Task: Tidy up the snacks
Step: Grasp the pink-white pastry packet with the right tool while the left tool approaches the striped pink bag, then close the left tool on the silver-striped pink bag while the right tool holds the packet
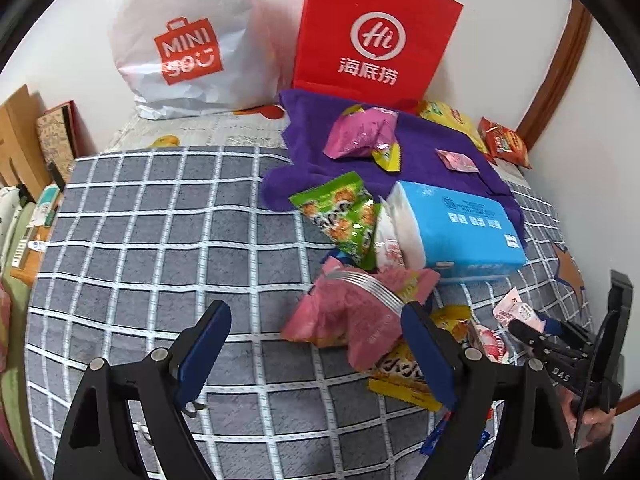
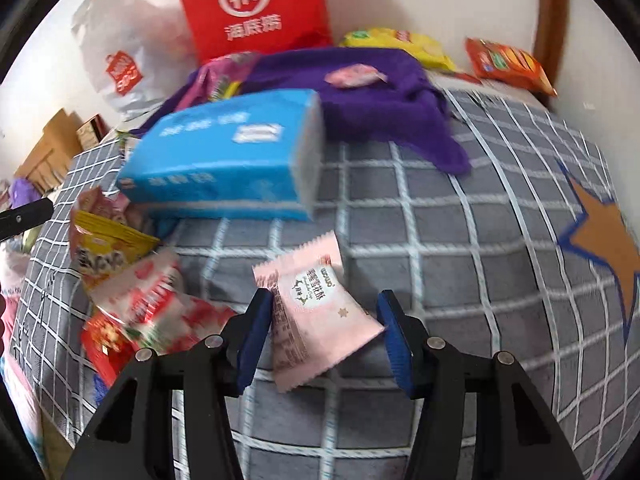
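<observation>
Snack packets lie scattered on a grey checked cloth [image 1: 160, 240]. My left gripper [image 1: 316, 344] is open and empty, its right finger beside a crumpled pink packet [image 1: 344, 320] with a metal bangle on it. A green packet [image 1: 340, 216] leans on a blue tissue pack [image 1: 460, 228]. My right gripper [image 2: 326, 332] is closed on a pale pink snack packet [image 2: 316, 312], both blue pads touching its edges; it also shows in the left wrist view [image 1: 532, 328]. A pile of red and yellow packets [image 2: 132, 292] lies to its left.
A red paper bag [image 1: 372, 36] and a white plastic bag [image 1: 188, 40] stand at the back by the wall. A purple towel [image 1: 420, 160] holds more packets. Yellow [image 2: 400, 44] and orange [image 2: 508, 64] snack bags lie at the back right. Boxes [image 1: 36, 140] stand at the left.
</observation>
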A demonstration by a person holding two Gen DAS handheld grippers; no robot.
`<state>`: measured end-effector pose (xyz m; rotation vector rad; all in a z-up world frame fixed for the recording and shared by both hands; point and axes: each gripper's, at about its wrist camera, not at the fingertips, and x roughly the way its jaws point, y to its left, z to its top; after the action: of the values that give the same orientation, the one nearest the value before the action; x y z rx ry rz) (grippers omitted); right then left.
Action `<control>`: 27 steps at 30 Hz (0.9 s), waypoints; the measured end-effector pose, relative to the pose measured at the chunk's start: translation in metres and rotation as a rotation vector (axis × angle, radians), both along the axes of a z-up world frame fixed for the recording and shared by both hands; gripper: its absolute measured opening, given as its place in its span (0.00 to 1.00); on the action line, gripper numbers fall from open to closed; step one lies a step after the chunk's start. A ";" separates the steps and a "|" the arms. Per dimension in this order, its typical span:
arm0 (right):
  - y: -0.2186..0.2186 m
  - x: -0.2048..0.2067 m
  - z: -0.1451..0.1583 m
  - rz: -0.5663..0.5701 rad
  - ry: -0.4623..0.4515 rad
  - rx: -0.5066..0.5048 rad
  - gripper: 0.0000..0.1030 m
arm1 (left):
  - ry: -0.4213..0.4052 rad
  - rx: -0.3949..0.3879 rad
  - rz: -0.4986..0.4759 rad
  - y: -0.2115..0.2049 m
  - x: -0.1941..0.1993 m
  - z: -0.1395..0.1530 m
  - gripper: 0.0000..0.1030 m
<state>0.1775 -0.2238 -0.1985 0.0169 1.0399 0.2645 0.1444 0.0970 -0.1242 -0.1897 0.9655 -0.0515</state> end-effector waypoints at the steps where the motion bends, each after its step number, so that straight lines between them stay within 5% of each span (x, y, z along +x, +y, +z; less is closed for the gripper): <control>1: -0.003 -0.002 -0.001 -0.002 -0.010 0.010 0.53 | 0.003 -0.006 -0.008 -0.002 0.001 -0.002 0.84; 8: 0.011 -0.004 -0.009 0.029 -0.127 -0.082 0.61 | 0.027 0.004 -0.058 -0.018 0.014 -0.020 0.84; 19: 0.008 0.003 -0.009 0.013 -0.123 -0.073 0.67 | 0.015 0.027 -0.106 -0.028 0.020 -0.039 0.83; 27: 0.008 0.003 -0.009 0.014 -0.125 -0.077 0.67 | 0.039 0.007 -0.086 -0.023 0.024 -0.045 0.62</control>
<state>0.1803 -0.2155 -0.2077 -0.0755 0.9254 0.2352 0.1681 0.0735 -0.1689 -0.1435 1.0124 -0.1236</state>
